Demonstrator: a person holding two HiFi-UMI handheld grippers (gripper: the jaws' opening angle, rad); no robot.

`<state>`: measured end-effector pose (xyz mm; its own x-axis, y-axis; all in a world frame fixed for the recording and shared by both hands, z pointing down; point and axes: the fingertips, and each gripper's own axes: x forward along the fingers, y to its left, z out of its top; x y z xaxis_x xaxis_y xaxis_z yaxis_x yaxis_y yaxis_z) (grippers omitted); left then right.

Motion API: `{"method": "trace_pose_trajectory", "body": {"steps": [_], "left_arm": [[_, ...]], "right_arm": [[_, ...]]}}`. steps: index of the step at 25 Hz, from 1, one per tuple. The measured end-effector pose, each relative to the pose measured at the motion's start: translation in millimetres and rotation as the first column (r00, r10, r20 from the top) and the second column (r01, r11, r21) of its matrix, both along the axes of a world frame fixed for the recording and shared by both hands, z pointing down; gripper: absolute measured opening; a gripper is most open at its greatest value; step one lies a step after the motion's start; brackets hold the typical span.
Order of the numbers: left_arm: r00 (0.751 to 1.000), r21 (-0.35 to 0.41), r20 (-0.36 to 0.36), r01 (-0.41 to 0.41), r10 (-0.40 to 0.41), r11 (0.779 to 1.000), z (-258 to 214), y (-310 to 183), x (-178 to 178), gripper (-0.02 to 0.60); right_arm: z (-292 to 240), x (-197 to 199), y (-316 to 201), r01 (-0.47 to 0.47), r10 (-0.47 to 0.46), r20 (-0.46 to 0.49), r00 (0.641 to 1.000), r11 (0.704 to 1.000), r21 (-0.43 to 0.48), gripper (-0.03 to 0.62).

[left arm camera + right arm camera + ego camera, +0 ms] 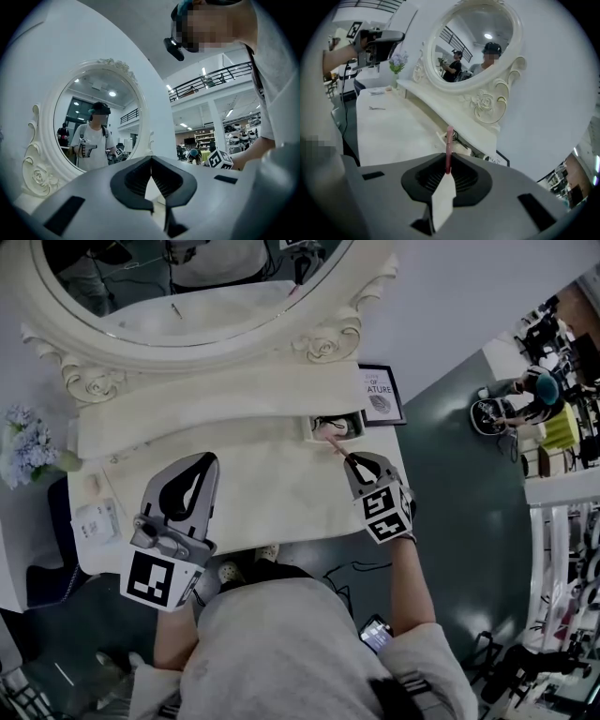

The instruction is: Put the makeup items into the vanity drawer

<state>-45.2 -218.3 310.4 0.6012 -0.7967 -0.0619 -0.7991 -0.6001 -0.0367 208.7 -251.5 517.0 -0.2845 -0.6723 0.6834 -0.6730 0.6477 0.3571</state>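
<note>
A slim pink makeup stick point(334, 441) is pinched in my right gripper point(352, 461), which is shut on its lower end. The stick's far tip reaches the small open drawer point(309, 430) at the back right of the white vanity top point(262, 493). In the right gripper view the stick point(448, 147) rises from the shut jaws point(447, 171) toward the drawer point(459, 140), where dark items lie. My left gripper point(208, 459) hovers over the left of the vanity top. Its jaws point(151, 161) are shut with nothing between them.
A large oval mirror point(187, 287) in a carved frame stands behind the top. A framed sign point(380, 395) leans at the back right and blue flowers point(23, 446) sit at the far left. A white card point(97, 519) and a thin small item point(377, 108) lie on the left side.
</note>
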Motion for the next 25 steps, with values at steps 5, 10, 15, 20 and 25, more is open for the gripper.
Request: {"method": "trace_pose_trajectory", "body": {"steps": [5,10,15,20,25], "left_arm": [[1.000,-0.002,0.013,0.023,-0.023,1.000,0.1,-4.5,0.7,0.015],[0.999,0.002,0.026,0.047,-0.047,0.999,-1.7,-7.7,0.0,0.015],[0.997,-0.003,0.039,0.065,-0.065,0.998,-1.1,-9.5,1.3,0.015],[0.996,-0.004,0.046,0.079,-0.079,0.997,-0.9,-11.9,2.6,0.015],[0.993,-0.033,0.099,0.069,-0.065,0.997,13.0,-11.3,3.5,0.015]], "right_arm": [[4.4,5.4,-10.5,0.124,-0.126,-0.119,0.985,0.992,-0.024,0.046],[8.6,10.0,-24.3,0.248,-0.253,-0.253,0.934,0.967,-0.051,0.046],[12.9,11.7,-35.1,0.367,-0.373,-0.365,0.853,0.926,-0.089,0.046],[17.5,10.4,-42.8,0.453,-0.469,-0.402,0.787,0.880,-0.141,0.046],[24.7,9.3,-49.9,0.518,-0.549,-0.426,0.719,0.832,-0.199,0.046]]}}
